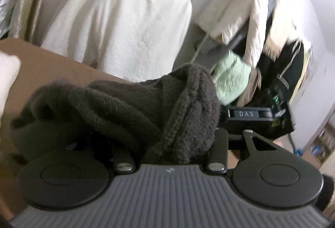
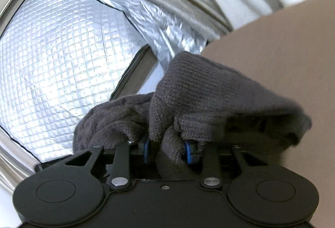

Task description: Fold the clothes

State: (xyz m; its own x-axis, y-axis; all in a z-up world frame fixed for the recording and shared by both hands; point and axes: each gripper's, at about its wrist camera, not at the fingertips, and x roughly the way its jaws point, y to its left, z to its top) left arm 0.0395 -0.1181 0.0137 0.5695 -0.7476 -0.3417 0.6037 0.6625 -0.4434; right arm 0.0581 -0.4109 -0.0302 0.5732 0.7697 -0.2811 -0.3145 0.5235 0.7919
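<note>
left gripper point(image 1: 167, 144): clamped on a bunched fold of dark grey knit garment point(image 1: 129, 106) above the brown surface point(image 1: 52, 64) | right gripper point(image 2: 167, 148): blue pads point(image 2: 188, 153) pinching the same knit point(image 2: 209, 90); cloth draped over both sets of fingers

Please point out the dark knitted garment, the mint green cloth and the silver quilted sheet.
dark knitted garment point(image 1: 125, 106): left wrist view, bunched folds.
mint green cloth point(image 1: 230, 79): left wrist view, its middle.
silver quilted sheet point(image 2: 62, 64): right wrist view, centre.

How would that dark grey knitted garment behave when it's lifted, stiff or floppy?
Probably floppy: the dark grey knitted garment bunches and droops over the right gripper. Likely soft and grippy rather than slippery, given its fuzzy knit. It looks thick, so perhaps slightly heavy.
</note>
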